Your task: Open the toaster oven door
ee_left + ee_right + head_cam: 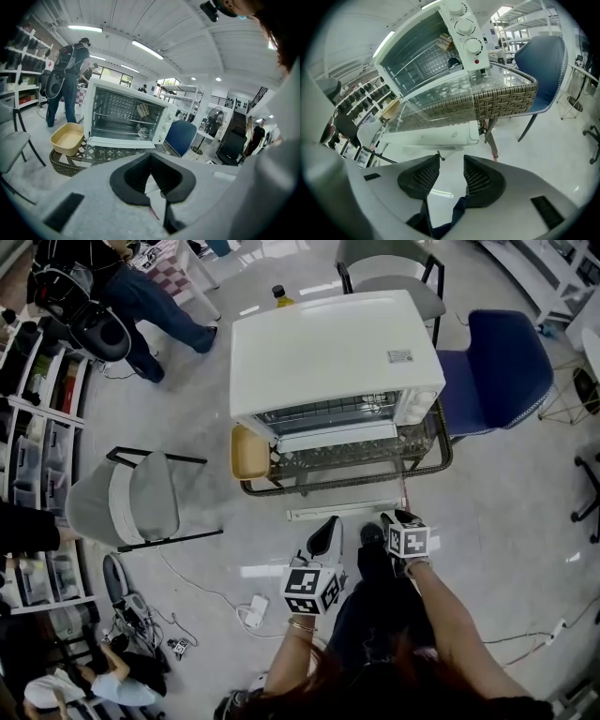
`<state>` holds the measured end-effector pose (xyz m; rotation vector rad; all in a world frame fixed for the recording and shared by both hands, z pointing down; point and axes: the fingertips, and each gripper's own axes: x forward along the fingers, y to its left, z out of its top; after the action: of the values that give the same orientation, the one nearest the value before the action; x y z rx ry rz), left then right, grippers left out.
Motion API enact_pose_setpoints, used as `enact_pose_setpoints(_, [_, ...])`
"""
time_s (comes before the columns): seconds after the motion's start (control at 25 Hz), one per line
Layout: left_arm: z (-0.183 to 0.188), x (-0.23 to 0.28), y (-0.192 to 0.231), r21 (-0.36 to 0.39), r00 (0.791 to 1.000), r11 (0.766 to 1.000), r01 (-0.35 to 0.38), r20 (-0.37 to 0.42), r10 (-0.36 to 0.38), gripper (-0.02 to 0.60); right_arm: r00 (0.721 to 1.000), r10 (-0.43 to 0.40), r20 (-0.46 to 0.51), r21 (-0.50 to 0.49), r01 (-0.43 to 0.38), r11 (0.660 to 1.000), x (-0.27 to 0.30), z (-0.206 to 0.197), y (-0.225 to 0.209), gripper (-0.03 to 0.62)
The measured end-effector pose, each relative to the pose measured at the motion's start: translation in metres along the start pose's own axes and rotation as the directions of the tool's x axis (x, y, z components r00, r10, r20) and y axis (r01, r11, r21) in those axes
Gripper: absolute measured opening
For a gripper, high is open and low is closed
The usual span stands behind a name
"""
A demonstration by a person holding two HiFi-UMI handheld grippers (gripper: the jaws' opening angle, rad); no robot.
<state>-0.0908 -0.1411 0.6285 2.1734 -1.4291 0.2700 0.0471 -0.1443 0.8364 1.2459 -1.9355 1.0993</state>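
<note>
Hovering before the toaster oven point(333, 357) with its door point(431, 136) lowered, the released right hand-held gripper point(451, 161) and clenched, empty left hand-held gripper point(150, 157) are likely risking bumping it.

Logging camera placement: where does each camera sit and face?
Head view: on the person's head, steeply down onto the white boxy toaster oven, wicker glass-topped table; forearms, left gripper, right gripper show.
Left gripper view: on the left gripper, facing the oven's open front; shut jaws show.
Right gripper view: on the right gripper, facing the table's corner and the oven's dials; open, empty jaws show.
Shared: all show the oven.
</note>
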Motion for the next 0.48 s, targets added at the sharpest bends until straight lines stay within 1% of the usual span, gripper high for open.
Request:
enact_pose_setpoints(0.24, [0.003,-0.015,-0.004,0.010,1.000,1.000,-0.005,0.012,0.005,0.014,0.999,-0.006,0.032,0.008,0.006,1.000,-0.017,0.000,0.007,0.138])
enact_pose_setpoints(0.48, [0.002,-0.036,-0.007,0.021,1.000,0.999,-0.027,0.015,0.026,0.014,0.997,-0.012,0.075,-0.001,0.012,1.000,-0.042,0.000,0.013,0.125])
